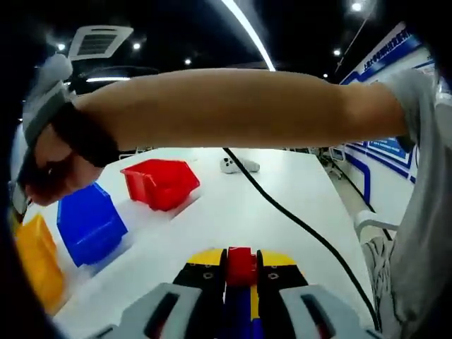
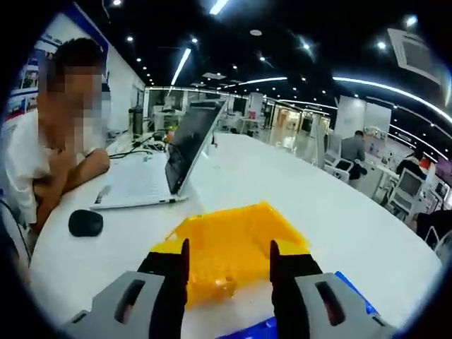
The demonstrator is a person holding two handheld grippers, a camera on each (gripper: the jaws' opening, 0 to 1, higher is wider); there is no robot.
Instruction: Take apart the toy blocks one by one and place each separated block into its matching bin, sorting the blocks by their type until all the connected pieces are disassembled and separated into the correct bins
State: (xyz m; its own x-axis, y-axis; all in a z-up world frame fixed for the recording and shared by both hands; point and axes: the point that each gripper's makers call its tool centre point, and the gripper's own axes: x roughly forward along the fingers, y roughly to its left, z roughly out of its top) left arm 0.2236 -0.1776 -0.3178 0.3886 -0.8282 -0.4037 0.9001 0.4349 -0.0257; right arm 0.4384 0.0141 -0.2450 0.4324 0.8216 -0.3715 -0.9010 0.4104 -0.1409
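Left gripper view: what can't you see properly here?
- Stacked red, yellow and blue toy blocks: lower part hidden between the left gripper.
- Yellow plastic bin: cut off by the view's left edge.
- Small white object on the white table: too small to identify.

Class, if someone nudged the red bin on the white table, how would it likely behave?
The red bin looks like thin, hollow plastic, so probably light. The white table looks smooth, so it would likely slide. Its broad, low shape suggests it would not tip.
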